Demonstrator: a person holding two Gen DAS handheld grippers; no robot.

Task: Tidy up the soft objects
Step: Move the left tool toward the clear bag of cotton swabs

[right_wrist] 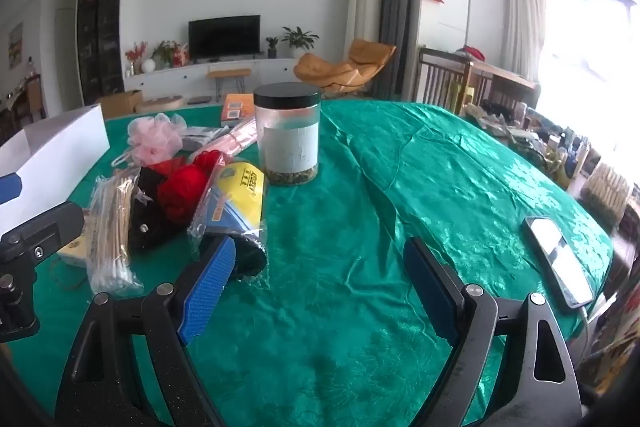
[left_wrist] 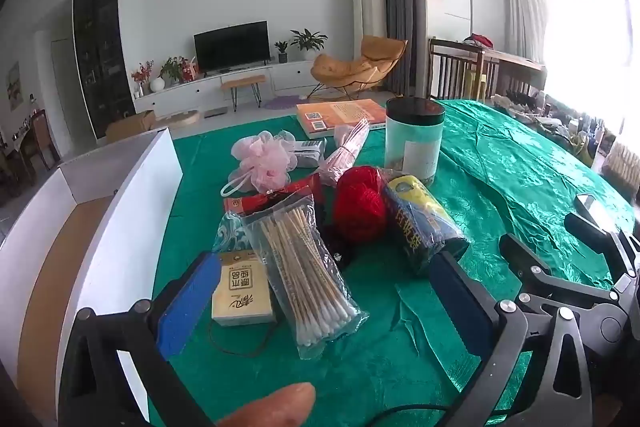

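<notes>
A pile of items lies on the green tablecloth [left_wrist: 520, 163]: a pink mesh bath puff [left_wrist: 266, 157], a red yarn ball [left_wrist: 360, 205], a bag of cotton swabs [left_wrist: 308, 275], a small tissue pack [left_wrist: 242, 289], a blue-and-yellow rolled pack [left_wrist: 420, 223] and a pink bundle of sticks [left_wrist: 346, 151]. My left gripper [left_wrist: 320, 299] is open, its jaws either side of the swab bag and tissue pack. My right gripper [right_wrist: 320, 287] is open and empty over bare cloth, right of the rolled pack [right_wrist: 236, 203]. The puff [right_wrist: 154, 141] and yarn [right_wrist: 186, 189] also show in the right wrist view.
A white open box [left_wrist: 132, 211] stands at the left of the pile. A black-lidded jar [left_wrist: 414, 139] and an orange book [left_wrist: 340, 115] stand behind it. A phone [right_wrist: 558, 259] lies at the table's right edge. Clutter lines the far right.
</notes>
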